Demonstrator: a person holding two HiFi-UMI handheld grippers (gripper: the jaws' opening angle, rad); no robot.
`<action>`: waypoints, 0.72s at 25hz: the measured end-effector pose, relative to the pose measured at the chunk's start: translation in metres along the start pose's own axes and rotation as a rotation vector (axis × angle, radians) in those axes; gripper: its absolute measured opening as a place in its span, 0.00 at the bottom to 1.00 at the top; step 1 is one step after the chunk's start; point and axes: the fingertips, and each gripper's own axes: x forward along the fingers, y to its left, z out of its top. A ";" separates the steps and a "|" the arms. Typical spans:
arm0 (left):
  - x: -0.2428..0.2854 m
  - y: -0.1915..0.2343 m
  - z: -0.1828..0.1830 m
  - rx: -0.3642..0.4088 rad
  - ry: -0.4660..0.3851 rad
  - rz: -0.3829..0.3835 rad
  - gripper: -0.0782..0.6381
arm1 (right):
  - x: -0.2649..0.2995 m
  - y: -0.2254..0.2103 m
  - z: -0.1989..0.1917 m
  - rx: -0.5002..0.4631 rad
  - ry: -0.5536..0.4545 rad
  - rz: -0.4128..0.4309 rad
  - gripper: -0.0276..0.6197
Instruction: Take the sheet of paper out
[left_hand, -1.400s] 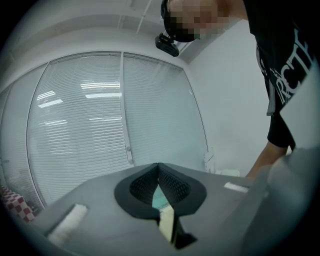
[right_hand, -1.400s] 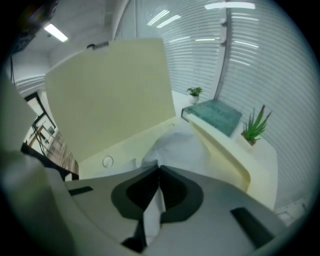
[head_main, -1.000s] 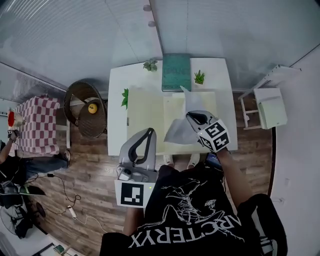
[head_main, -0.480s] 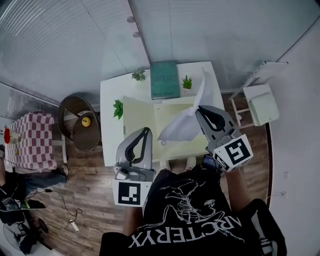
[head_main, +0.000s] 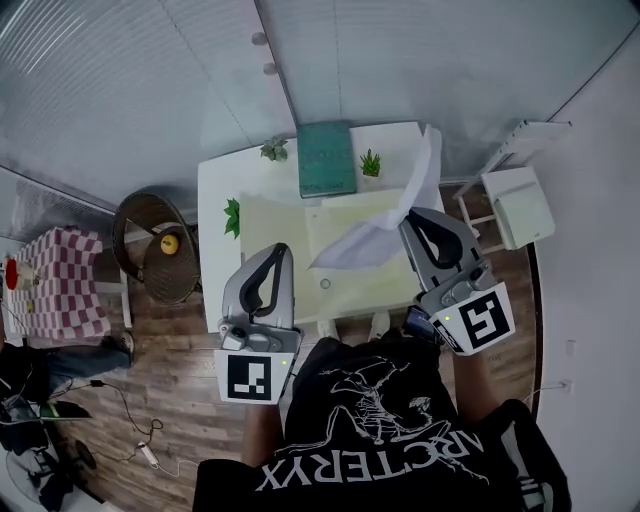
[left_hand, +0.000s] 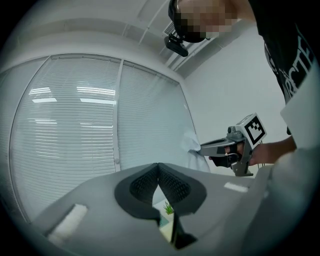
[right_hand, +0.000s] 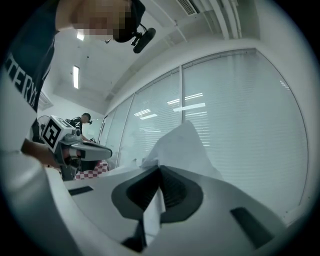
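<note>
A white sheet of paper (head_main: 372, 240) hangs in the air above the table, bent and curling up past the table's far right corner. My right gripper (head_main: 412, 216) is shut on its near edge. In the right gripper view the sheet (right_hand: 181, 144) rises from between the closed pads of that gripper (right_hand: 160, 168). My left gripper (head_main: 279, 250) hovers over the table's front left, shut with nothing in it; its tips (left_hand: 158, 165) meet. A pale yellow folder (head_main: 350, 285) lies open on the white table (head_main: 213, 250), under the sheet.
A teal book (head_main: 325, 158) and small potted plants (head_main: 371, 163) sit along the table's far edge. A wicker chair (head_main: 150, 240) stands left of the table, a white stool (head_main: 515, 205) at the right, a checkered table (head_main: 50, 285) far left. Window blinds (left_hand: 75, 125) fill the background.
My right gripper has risen with the sheet, lifting it off the yellow folder and over to the right. The left gripper has stayed nearly in place.
</note>
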 end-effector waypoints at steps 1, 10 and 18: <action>0.001 0.002 0.000 0.005 -0.001 0.002 0.13 | 0.000 0.000 0.000 -0.010 0.000 -0.005 0.07; 0.010 0.011 0.012 0.028 -0.033 0.003 0.13 | -0.003 -0.008 0.000 -0.033 0.004 -0.038 0.06; 0.020 0.016 0.026 0.059 -0.066 0.008 0.13 | -0.008 -0.012 -0.001 -0.035 0.001 -0.042 0.06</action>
